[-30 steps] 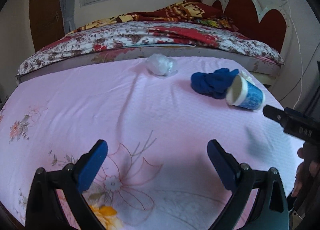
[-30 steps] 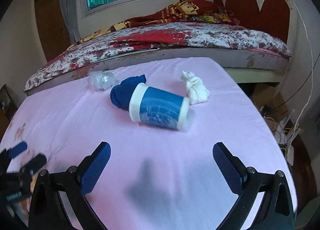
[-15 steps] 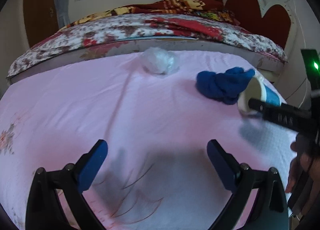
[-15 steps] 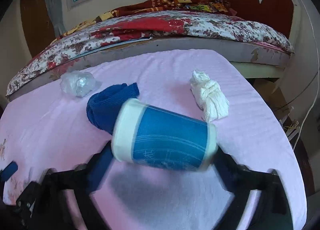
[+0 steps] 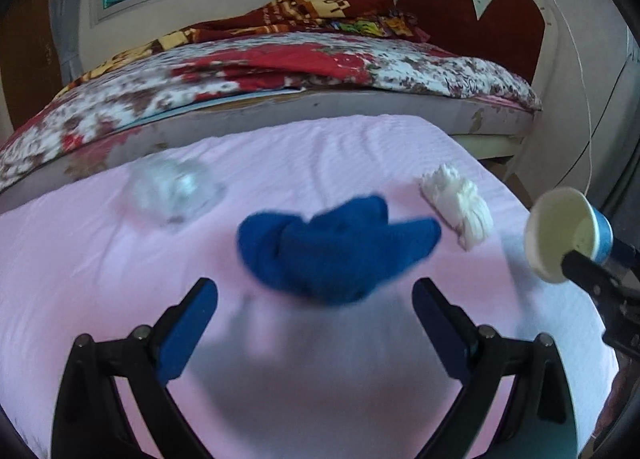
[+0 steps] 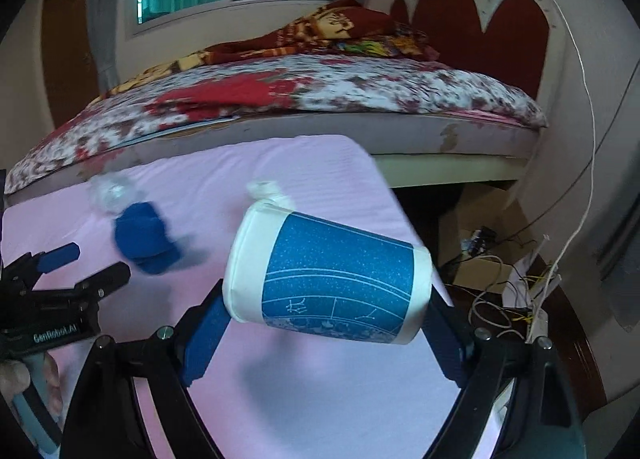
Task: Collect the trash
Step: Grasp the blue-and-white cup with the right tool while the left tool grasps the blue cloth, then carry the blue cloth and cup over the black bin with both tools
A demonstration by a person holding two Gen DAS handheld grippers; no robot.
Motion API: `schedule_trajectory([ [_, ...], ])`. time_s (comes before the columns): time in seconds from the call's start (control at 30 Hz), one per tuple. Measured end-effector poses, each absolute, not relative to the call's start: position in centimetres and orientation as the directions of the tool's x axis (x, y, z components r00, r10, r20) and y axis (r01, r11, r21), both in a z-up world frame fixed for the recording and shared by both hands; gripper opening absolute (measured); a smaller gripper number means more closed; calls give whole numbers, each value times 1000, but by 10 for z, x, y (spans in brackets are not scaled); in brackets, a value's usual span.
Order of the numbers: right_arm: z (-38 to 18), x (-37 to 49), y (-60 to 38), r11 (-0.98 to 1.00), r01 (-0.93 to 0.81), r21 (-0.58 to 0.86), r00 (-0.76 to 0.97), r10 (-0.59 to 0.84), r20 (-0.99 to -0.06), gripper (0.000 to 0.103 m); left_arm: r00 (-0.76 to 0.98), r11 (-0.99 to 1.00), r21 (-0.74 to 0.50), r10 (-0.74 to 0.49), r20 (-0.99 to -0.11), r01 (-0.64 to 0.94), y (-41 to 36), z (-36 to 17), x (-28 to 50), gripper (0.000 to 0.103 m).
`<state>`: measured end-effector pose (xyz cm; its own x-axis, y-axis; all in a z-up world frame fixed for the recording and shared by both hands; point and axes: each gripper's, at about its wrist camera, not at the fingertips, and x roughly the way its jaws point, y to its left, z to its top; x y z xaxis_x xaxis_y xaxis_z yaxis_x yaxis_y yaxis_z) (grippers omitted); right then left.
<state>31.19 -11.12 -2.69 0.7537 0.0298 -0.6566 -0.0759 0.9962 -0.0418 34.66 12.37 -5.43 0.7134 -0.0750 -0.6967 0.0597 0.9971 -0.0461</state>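
Observation:
My right gripper (image 6: 324, 335) is shut on a blue-and-white paper cup (image 6: 332, 279), held on its side and lifted off the pink sheet; the cup also shows at the right of the left wrist view (image 5: 564, 235). My left gripper (image 5: 316, 323) is open and empty just in front of a crumpled blue cloth (image 5: 336, 247), which also shows in the right wrist view (image 6: 144, 237). A white tissue wad (image 5: 460, 207) lies to the cloth's right. A clear crumpled plastic wrap (image 5: 172, 191) lies to its left.
The items lie on a pink sheet (image 5: 100, 279). Behind it stands a bed with a floral cover (image 5: 280, 71) and a red headboard (image 5: 472, 19). Boxes and tangled cables (image 6: 500, 283) lie on the floor past the sheet's right edge.
My right gripper closed on the cup and lifted it off the sheet, to the right. My left gripper moved forward and to the right, up to the blue cloth.

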Motion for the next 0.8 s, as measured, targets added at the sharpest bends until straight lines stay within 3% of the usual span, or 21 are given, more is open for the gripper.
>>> schedule_trajectory([
  [0.1,-33,319,-126,997,-67,-32,743,28,-669,90,687,998,-42,-56,-725,36,124,-59,369,89],
  [0.17,-35,317,-132,998,-66,-20,743,36,-668,90,652,1000,-15,-25,-757,21,125,-67,381,76],
  [0.2,-35,316,-134,998,-66,-17,744,38,-667,90,639,1000,8,-1,-769,11,125,-70,384,58],
  [0.23,-35,313,-137,998,-67,-14,746,40,-665,90,637,1000,18,6,-770,13,126,-71,384,49],
  [0.3,-33,306,-140,997,-72,-11,749,47,-660,90,650,1000,5,-15,-760,28,129,-67,373,40],
  [0.53,-18,262,-155,997,-77,-10,762,52,-645,90,702,992,-24,-104,-704,123,106,-33,293,39],
  [0.8,4,151,-199,997,-66,-45,786,25,-617,90,706,965,-43,-220,-673,259,43,-10,212,39],
])
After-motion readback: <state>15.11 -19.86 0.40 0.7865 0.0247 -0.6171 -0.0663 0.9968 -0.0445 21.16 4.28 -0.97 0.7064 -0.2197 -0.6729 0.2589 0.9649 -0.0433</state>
